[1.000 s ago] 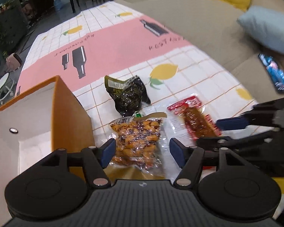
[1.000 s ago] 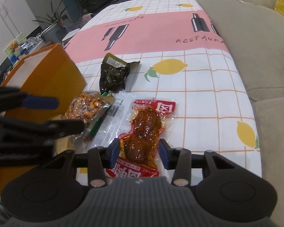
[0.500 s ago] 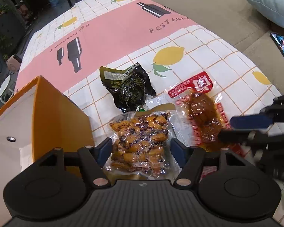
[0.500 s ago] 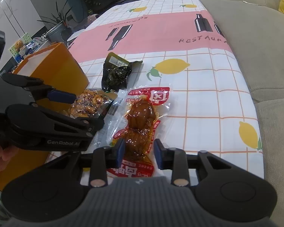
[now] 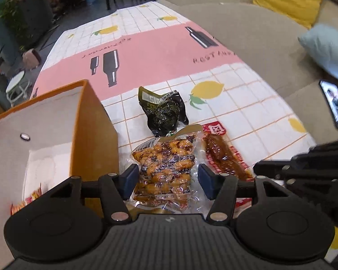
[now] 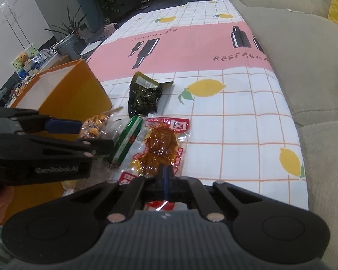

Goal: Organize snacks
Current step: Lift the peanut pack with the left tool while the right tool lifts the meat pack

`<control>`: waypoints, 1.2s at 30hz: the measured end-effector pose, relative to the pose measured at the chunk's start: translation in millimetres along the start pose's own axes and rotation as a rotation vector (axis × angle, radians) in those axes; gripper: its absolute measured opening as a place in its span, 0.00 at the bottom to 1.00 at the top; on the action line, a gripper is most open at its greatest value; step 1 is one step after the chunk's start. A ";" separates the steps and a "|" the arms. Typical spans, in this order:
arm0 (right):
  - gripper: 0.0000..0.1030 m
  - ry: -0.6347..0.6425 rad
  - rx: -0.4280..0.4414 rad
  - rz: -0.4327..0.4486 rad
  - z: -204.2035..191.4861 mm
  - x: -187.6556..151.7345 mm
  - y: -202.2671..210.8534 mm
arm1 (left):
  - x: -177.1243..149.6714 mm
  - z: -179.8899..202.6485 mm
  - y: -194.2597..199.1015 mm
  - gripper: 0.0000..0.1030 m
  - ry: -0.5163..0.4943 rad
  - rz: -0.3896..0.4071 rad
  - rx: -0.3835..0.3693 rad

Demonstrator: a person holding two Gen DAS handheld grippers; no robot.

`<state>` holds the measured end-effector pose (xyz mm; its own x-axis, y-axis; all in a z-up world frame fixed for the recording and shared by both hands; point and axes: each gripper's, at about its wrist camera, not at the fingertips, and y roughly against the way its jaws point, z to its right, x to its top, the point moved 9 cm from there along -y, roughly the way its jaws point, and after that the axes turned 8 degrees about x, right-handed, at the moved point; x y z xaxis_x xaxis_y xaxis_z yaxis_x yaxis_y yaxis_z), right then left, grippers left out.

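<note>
My left gripper (image 5: 166, 181) is open, its fingers on either side of a clear pack of orange nuts (image 5: 166, 164), not pinching it. My right gripper (image 6: 165, 175) is shut on the near end of a red pack of brown braised meat (image 6: 162, 146), which also shows in the left wrist view (image 5: 223, 155). A dark green-black pouch (image 5: 164, 112) lies farther out on the cloth. A green sausage stick (image 6: 126, 139) lies beside the meat pack. An open orange box (image 5: 56, 123) stands at the left, with a red snack pack in its near corner.
The table wears a pink and white lemon-print cloth (image 5: 160, 51). A beige sofa (image 5: 259, 36) runs along the right edge with yellow and blue cushions and a phone (image 5: 335, 105). Plants and a stool stand beyond the far left edge.
My right gripper has closed on the red meat pack and lifted its near end. My left gripper has come forward so the nut pack lies between its open fingers.
</note>
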<state>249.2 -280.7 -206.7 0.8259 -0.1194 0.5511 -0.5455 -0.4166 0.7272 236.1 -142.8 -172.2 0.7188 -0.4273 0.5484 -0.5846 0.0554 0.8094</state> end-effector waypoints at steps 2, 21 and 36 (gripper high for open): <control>0.00 -0.011 -0.001 -0.011 1.0 -3.6 1.2 | -0.9 -1.9 6.5 0.64 0.022 0.014 -0.002; 0.68 0.062 -0.085 0.051 -9.5 3.5 -52.4 | 2.3 -27.5 15.4 0.63 0.195 0.046 -0.039; 0.15 0.054 -0.089 0.076 -7.6 1.6 -28.8 | -3.2 -26.9 11.0 0.12 0.190 0.020 -0.052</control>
<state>265.2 -262.1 -223.7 0.7740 -0.0983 0.6255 -0.6188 -0.3267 0.7144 237.5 -116.6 -159.4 0.7682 -0.2474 0.5905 -0.5830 0.1108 0.8049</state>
